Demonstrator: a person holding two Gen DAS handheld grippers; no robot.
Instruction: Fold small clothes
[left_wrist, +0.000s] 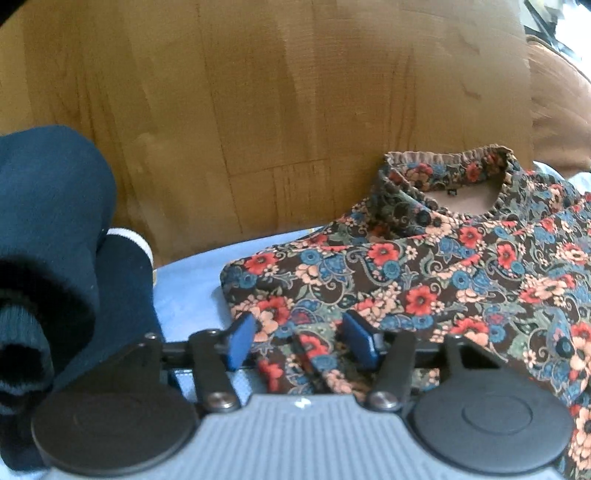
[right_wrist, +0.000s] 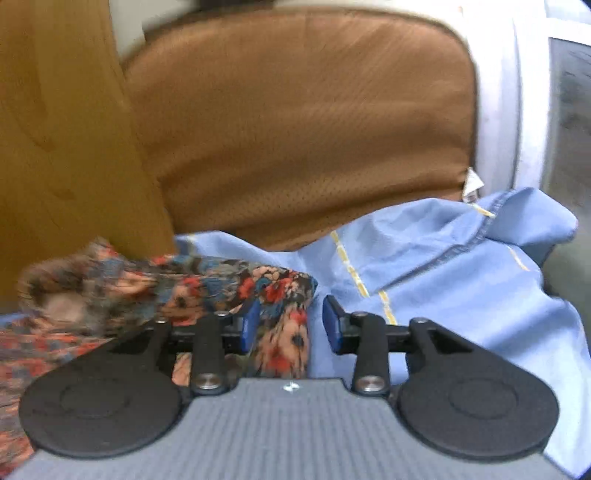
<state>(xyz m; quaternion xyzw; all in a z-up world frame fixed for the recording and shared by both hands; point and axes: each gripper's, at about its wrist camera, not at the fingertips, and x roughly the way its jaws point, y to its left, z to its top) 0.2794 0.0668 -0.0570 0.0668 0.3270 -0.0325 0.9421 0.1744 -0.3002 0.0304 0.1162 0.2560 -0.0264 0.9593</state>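
Blue pads of the left gripper (left_wrist: 299, 341) stand apart at the bottom centre of the left wrist view, with a raised fold of the floral garment (left_wrist: 424, 280) between them; the pads do not press on it. That garment, dark with red, blue and peach flowers, spreads from the jaws toward the right edge of the frame, its ruffled neck opening at the upper right. It lies on a light blue sheet (left_wrist: 188, 295). Dark navy clothing (left_wrist: 51, 236) with a white stripe fills the left side. A wooden board (left_wrist: 258, 103) rises behind, across the upper frame.

Right gripper (right_wrist: 291, 325) jaws also stand open, low in the centre of the right wrist view. A strip of the same floral cloth hangs between them against the left pad, clear of the right pad. More of it bunches, blurred, toward the left edge. Blue sheet wrinkles off to the right. A brown cushion (right_wrist: 303, 122) fills the upper middle.
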